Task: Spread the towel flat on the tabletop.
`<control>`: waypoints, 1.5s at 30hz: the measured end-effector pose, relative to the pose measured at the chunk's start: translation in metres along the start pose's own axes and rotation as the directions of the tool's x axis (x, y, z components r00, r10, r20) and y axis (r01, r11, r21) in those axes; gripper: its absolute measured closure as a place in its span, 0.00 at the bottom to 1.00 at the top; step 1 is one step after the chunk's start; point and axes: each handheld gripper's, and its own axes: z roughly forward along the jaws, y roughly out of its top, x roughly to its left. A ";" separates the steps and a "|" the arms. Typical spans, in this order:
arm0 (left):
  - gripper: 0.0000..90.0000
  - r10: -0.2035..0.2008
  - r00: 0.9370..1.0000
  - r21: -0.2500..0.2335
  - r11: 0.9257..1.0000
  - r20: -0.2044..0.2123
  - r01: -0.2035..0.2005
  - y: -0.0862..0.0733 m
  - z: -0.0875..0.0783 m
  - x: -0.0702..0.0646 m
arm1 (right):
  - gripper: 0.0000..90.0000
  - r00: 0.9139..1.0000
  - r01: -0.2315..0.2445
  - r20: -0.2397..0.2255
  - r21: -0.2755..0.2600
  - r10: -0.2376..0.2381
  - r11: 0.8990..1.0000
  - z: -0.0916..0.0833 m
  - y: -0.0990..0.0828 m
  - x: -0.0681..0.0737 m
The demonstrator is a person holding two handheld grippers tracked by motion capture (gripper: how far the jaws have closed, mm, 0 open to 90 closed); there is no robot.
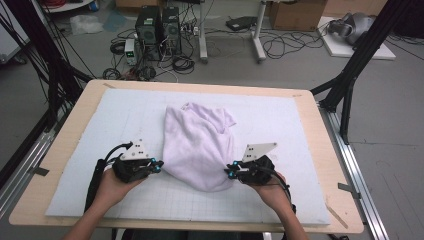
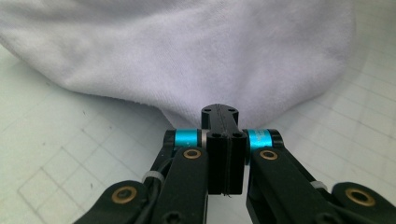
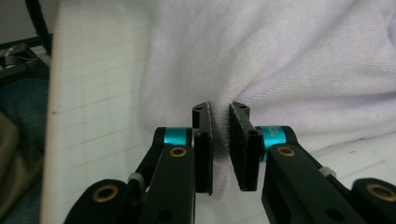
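Observation:
A pale lilac cloth (image 1: 200, 145) lies crumpled in the middle of the white gridded mat (image 1: 115, 115). My left gripper (image 1: 157, 165) is at the cloth's lower left edge. In the left gripper view its jaws (image 2: 219, 110) are pressed flat together, and the cloth (image 2: 187, 56) gathers down to their tips, pinched thinly there. My right gripper (image 1: 230, 173) is at the cloth's lower right edge. In the right gripper view its jaws (image 3: 220, 110) stand a narrow gap apart with a fold of the cloth (image 3: 303, 60) squeezed between the pads.
The mat covers a wooden table (image 1: 65, 150) with a bare rim all round. Black frame legs (image 1: 350, 75) stand at the far right and left. On the floor beyond are computer towers (image 1: 157, 27), cables and boxes.

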 end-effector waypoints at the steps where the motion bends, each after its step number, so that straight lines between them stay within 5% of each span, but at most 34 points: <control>1: 1.00 0.006 1.000 -0.005 1.000 0.000 -0.006 -0.002 -0.005 -0.004 | 0.90 1.000 -0.002 -0.014 -0.012 0.002 1.000 -0.002 -0.004 0.008; 7: 1.00 0.032 0.999 -0.012 0.999 -0.011 -0.032 -0.016 -0.035 -0.020 | 0.90 0.998 -0.014 -0.062 -0.016 0.013 1.000 -0.003 -0.013 0.031; 11: 1.00 0.032 0.999 -0.018 0.999 0.001 -0.032 -0.019 -0.035 -0.019 | 0.86 0.997 0.026 -0.071 -0.002 -0.026 1.000 -0.001 -0.013 0.037; 14: 0.78 0.019 1.000 -0.028 0.999 0.020 -0.019 -0.013 -0.023 -0.012 | 0.77 0.999 0.012 -0.045 -0.026 -0.013 1.000 -0.005 -0.011 0.029; 15: 0.74 0.016 1.000 -0.031 0.999 0.027 -0.015 -0.008 -0.016 -0.009 | 0.69 1.000 0.011 0.000 -0.030 -0.011 1.000 -0.008 -0.009 0.018; 17: 0.69 0.009 1.000 -0.033 0.999 0.027 -0.008 0.000 -0.002 -0.001 | 0.68 1.000 0.008 0.020 -0.030 -0.007 1.000 -0.009 -0.009 0.014; 20: 0.52 0.000 1.000 -0.028 1.000 0.018 0.000 0.014 0.019 0.008 | 0.62 0.996 -0.010 0.089 -0.035 0.013 0.999 -0.005 -0.008 -0.011; 23: 0.45 -0.046 0.999 -0.013 0.999 0.021 0.046 0.025 0.049 0.023 | 0.57 0.994 -0.043 0.096 -0.017 0.045 0.999 0.005 -0.012 -0.029; 27: 0.51 -0.052 0.998 0.059 0.997 0.026 0.051 0.018 0.070 0.028 | 0.55 0.995 -0.067 0.074 0.020 0.065 0.998 0.019 -0.016 -0.038; 28: 0.59 -0.050 0.998 0.084 0.995 0.038 0.047 0.016 0.076 0.029 | 0.56 0.996 -0.063 0.064 0.041 0.061 0.997 0.025 -0.016 -0.039; 29: 0.77 -0.026 0.999 0.084 0.996 0.030 0.024 0.015 0.078 0.028 | 0.65 0.997 -0.058 0.047 0.084 0.054 0.995 0.036 -0.018 -0.039; 30: 0.77 -0.012 1.000 0.080 0.997 0.026 0.009 0.016 0.076 0.026 | 0.65 0.997 -0.058 0.047 0.084 0.054 0.995 0.036 -0.018 -0.039; 31: 0.88 -0.012 1.000 0.075 0.997 0.029 0.010 0.017 0.073 0.026 | 0.71 0.998 -0.045 0.048 0.095 0.040 0.994 0.040 -0.019 -0.039; 32: 0.91 -0.019 0.999 0.082 0.996 0.034 0.016 0.017 0.070 0.026 | 0.84 0.998 -0.048 0.040 0.085 0.044 0.995 0.040 -0.018 -0.037; 34: 0.93 -0.028 0.999 0.093 0.995 0.043 0.024 0.016 0.063 0.024 | 0.97 1.000 -0.030 0.008 0.098 0.029 0.995 0.040 -0.016 -0.035; 39: 0.93 -0.028 0.998 0.071 0.997 0.047 0.025 0.008 0.035 0.012 | 0.98 1.000 -0.021 -0.011 0.076 0.021 0.997 0.027 -0.013 -0.026; 45: 0.93 -0.002 0.999 0.068 0.998 0.047 -0.002 -0.008 0.005 -0.009 | 0.98 0.999 -0.006 -0.033 0.015 0.006 1.000 -0.004 -0.018 0.001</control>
